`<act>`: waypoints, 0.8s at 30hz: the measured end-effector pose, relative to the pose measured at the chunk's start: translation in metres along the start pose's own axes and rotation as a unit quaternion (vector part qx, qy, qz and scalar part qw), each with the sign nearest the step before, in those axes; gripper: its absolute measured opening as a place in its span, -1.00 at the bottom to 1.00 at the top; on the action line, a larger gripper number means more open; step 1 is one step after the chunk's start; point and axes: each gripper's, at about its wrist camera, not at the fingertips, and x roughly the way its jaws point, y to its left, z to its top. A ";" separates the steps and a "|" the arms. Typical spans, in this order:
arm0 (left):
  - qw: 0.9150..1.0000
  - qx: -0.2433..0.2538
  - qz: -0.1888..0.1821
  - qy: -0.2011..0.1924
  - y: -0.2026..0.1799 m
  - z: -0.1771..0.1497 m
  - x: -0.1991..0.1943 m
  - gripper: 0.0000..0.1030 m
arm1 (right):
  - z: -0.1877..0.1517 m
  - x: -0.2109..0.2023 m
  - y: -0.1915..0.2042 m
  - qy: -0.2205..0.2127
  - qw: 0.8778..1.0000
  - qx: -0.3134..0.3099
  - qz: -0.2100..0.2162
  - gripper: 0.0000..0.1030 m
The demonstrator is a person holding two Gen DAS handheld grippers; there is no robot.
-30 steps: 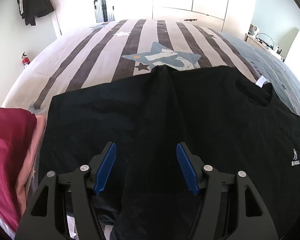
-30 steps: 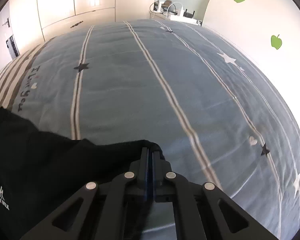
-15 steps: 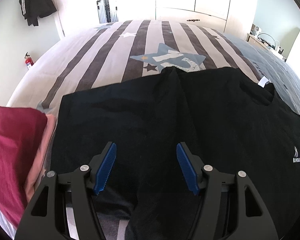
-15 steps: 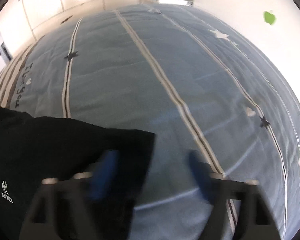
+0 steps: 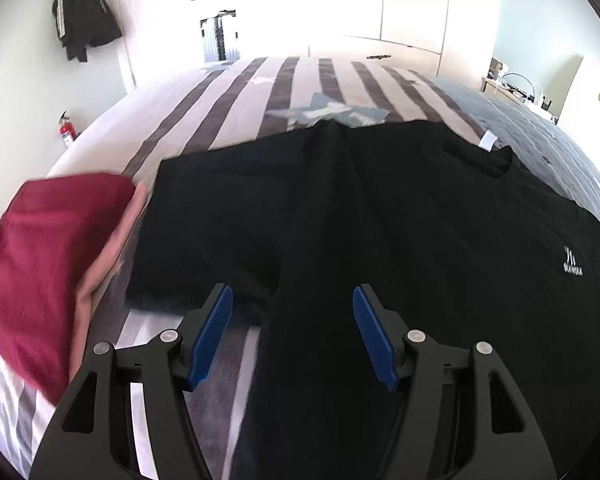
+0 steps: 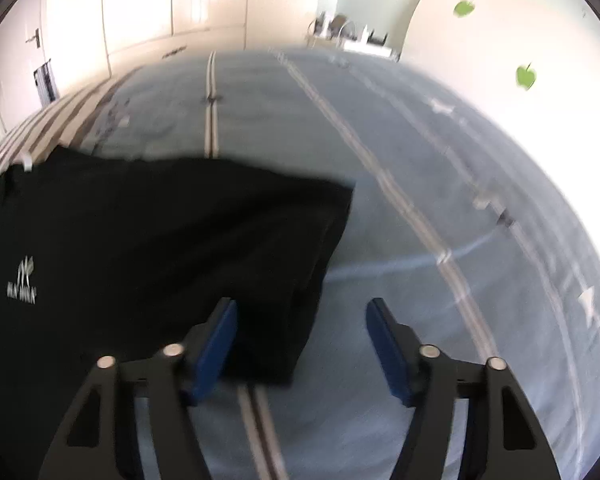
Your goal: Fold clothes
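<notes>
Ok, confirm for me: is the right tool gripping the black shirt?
No, the right tool is closing with nothing gripped; the black shirt lies flat.

Spread on the bed (image 5: 284, 80): T-shirt (image 5: 420, 220) at frame centre, folded stack (image 5: 40, 248) at its left, seemingly touching; jacket (image 5: 84, 24) upper left.

I counted one black T-shirt (image 5: 440, 220) spread on the bed (image 5: 228, 104), with one white neck label (image 5: 488, 140) and one small white chest logo (image 5: 572, 264). At the bed's left edge sat one stack of two folded garments: one dark red (image 5: 40, 240), one pink (image 5: 108, 240) under it. One dark jacket (image 5: 84, 12) hung on the wall, and one red fire extinguisher (image 5: 67, 130) stood below. I saw three green leaf stickers (image 6: 526, 76) on the right wall. I had two grippers, the left (image 5: 292, 336) and right (image 6: 302, 344), two blue pads each.
</notes>
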 end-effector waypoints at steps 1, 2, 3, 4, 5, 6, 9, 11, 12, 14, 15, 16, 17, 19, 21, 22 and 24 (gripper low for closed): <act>1.000 -0.003 0.005 0.004 0.004 -0.004 0.000 0.17 | -0.004 0.007 -0.003 0.009 1.000 0.006 0.002 -0.33; 1.000 -0.006 0.009 0.008 0.009 -0.007 0.000 0.17 | -0.007 0.011 -0.008 0.014 1.000 0.015 0.006 -0.42; 1.000 -0.009 0.012 0.011 0.013 -0.010 0.000 0.17 | -0.009 0.014 -0.012 0.015 1.000 0.024 0.012 -0.48; 1.000 -0.014 0.016 0.012 0.018 -0.012 0.000 0.17 | -0.009 0.014 -0.014 0.017 0.999 0.026 0.020 -0.59; 1.000 -0.019 0.019 0.013 0.022 -0.014 -0.001 0.17 | -0.008 0.014 -0.015 0.019 0.999 0.027 0.028 -0.89; 0.999 -0.027 0.024 0.015 0.026 -0.017 -0.004 0.17 | -0.008 0.013 -0.016 0.021 0.999 0.027 0.037 -1.00; 0.998 -0.054 0.031 0.019 0.039 -0.022 -0.010 0.17 | -0.006 0.005 -0.021 0.018 1.000 0.005 0.020 -1.00; 0.997 -0.064 0.034 0.021 0.045 -0.025 -0.015 0.17 | -0.005 0.001 -0.032 0.021 1.000 0.006 0.019 -1.00; 0.997 -0.065 0.035 0.024 0.047 -0.027 -0.018 0.17 | -0.005 -0.001 -0.037 0.023 1.000 0.007 0.020 -1.00; 0.997 -0.063 0.038 0.025 0.049 -0.031 -0.025 0.17 | -0.005 -0.006 -0.042 0.028 0.999 0.006 0.026 -1.00; 0.997 -0.062 0.039 0.025 0.050 -0.033 -0.029 0.17 | -0.005 -0.011 -0.042 0.028 0.999 0.003 0.032 -0.99; 0.997 -0.061 0.039 0.025 0.050 -0.036 -0.033 0.17 | -0.005 -0.016 -0.039 0.026 0.999 -0.002 0.041 -0.97; 0.997 -0.058 0.037 0.026 0.050 -0.038 -0.036 0.17 | -0.006 -0.023 -0.033 0.021 0.999 -0.012 0.046 -0.97; 0.998 -0.052 0.030 0.031 0.050 -0.045 -0.043 0.17 | -0.012 -0.033 -0.018 0.015 0.998 -0.029 0.053 -0.79; 0.998 -0.047 0.021 0.037 0.051 -0.053 -0.052 0.18 | -0.023 -0.045 0.000 0.008 0.997 -0.036 0.064 -0.54; 0.998 -0.044 0.017 0.039 0.052 -0.059 -0.057 0.18 | -0.030 -0.052 0.009 0.005 0.996 -0.038 0.075 -0.54; 0.998 -0.039 0.007 0.046 0.056 -0.071 -0.069 0.18 | -0.046 -0.065 0.027 0.005 0.995 -0.035 0.095 -0.53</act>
